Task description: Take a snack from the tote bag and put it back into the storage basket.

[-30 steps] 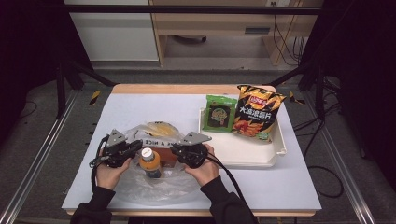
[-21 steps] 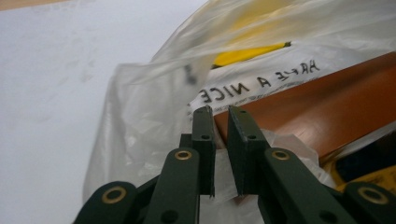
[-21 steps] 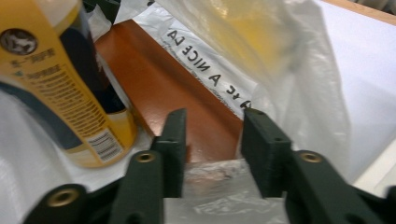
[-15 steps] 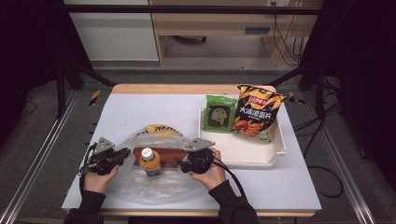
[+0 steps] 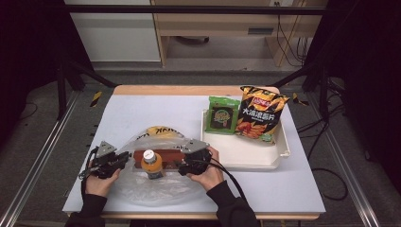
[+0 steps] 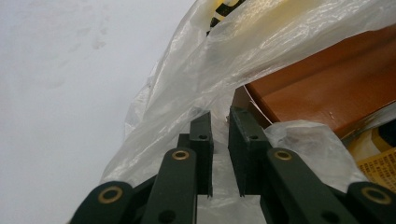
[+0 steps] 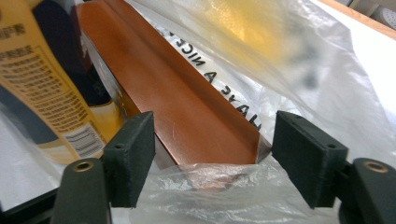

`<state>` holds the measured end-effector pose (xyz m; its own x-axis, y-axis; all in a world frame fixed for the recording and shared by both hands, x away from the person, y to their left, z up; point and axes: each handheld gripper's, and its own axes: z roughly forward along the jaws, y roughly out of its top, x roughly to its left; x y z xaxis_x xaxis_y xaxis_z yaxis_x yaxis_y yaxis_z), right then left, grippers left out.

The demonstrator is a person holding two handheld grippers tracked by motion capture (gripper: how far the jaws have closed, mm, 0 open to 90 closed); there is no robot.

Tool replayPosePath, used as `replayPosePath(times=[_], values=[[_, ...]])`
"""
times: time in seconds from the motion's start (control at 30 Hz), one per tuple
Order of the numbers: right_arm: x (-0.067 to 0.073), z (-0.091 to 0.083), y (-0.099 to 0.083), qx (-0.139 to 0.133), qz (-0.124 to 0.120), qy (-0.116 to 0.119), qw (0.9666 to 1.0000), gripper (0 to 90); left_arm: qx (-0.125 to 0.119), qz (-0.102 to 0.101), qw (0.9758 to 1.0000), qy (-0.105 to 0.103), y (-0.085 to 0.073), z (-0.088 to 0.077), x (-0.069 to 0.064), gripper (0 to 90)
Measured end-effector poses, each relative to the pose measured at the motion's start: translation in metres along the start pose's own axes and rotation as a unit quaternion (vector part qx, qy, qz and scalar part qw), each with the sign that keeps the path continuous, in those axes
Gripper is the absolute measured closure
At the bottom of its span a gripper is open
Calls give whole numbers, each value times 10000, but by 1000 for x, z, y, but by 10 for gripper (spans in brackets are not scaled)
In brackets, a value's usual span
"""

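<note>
**Opening the bag without spilling it**

My left gripper pinches the plastic bag's left edge at the near surface. My right gripper's jaws have just spread wide around the brown box. I should regrip film only, beside the bottle.

Brown box and bottle veiled by crinkled plastic bag (bottle's label cut off at the edge)
</note>
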<state>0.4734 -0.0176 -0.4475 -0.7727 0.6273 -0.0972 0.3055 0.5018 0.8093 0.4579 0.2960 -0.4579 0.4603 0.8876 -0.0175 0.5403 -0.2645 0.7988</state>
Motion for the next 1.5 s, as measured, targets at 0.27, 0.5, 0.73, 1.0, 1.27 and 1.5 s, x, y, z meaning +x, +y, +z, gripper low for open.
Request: replayPosePath(times=[0.27, 0.5, 0.73, 1.0, 1.27, 1.5], values=[[0, 9, -1, 216, -262, 10, 9994, 240, -11, 27, 10000, -67, 0, 1, -1, 782], [8, 1, -4, 352, -235, 301, 9986, 341, 14, -56, 9999, -99, -1, -1, 2, 804], [14, -11, -16, 141, 12, 592, 9981, 409, 21, 24, 9999, -123, -1, 1, -2, 803], [11, -26, -11, -437, 205, 729, 9962, 403, -197, -56, 9998, -40, 2, -9, 2, 806], [16, -10, 2, -343, 138, 648, 9972, 372, -305, -4, 9995, -31, 5, -14, 0, 826], [14, 6, -3, 92, 150, 575, 9982, 313, -334, 3, 9994, -24, 7, -16, 0, 829]])
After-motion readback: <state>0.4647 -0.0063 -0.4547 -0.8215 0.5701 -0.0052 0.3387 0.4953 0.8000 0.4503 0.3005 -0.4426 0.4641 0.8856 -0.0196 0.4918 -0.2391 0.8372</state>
